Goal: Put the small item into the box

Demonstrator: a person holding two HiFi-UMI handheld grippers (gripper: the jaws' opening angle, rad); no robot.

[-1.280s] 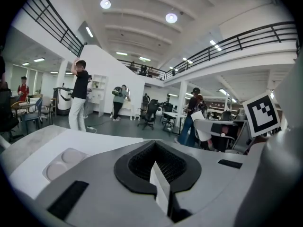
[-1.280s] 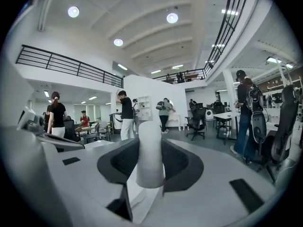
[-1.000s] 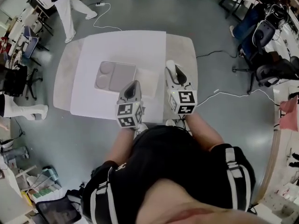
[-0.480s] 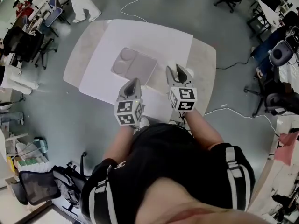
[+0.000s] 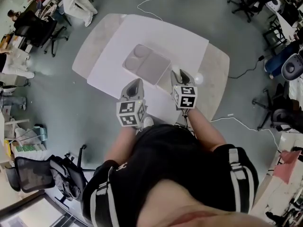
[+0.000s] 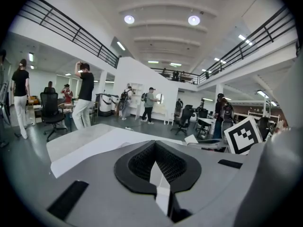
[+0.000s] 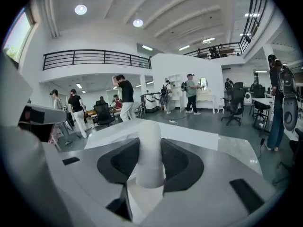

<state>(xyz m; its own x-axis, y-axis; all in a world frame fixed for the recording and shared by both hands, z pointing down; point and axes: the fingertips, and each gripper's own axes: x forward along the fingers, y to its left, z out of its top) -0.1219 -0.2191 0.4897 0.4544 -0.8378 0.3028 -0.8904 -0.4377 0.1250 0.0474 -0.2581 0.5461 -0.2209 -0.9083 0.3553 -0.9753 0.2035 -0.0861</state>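
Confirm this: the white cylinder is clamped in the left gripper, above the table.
Wrong gripper. The white cylinder is clamped in the right gripper, above the table; the right gripper view shows it between those jaws.

White small item [image 7: 150,150], seemingly grey box [image 5: 156,71], white table [image 5: 170,37]

Grey, glossy floor [image 5: 52,103] on every side of a pale table [image 5: 92,46], crossed by a loose white cable [image 5: 140,6]. Black office chairs [image 5: 42,30] scattered along the edges. Higher up, white walls [image 7: 184,63] and an upper gallery behind black railings [image 6: 71,32] — round lamps [image 6: 129,19] and strip lights [image 6: 120,46] lit in a ribbed white ceiling [image 6: 161,4].
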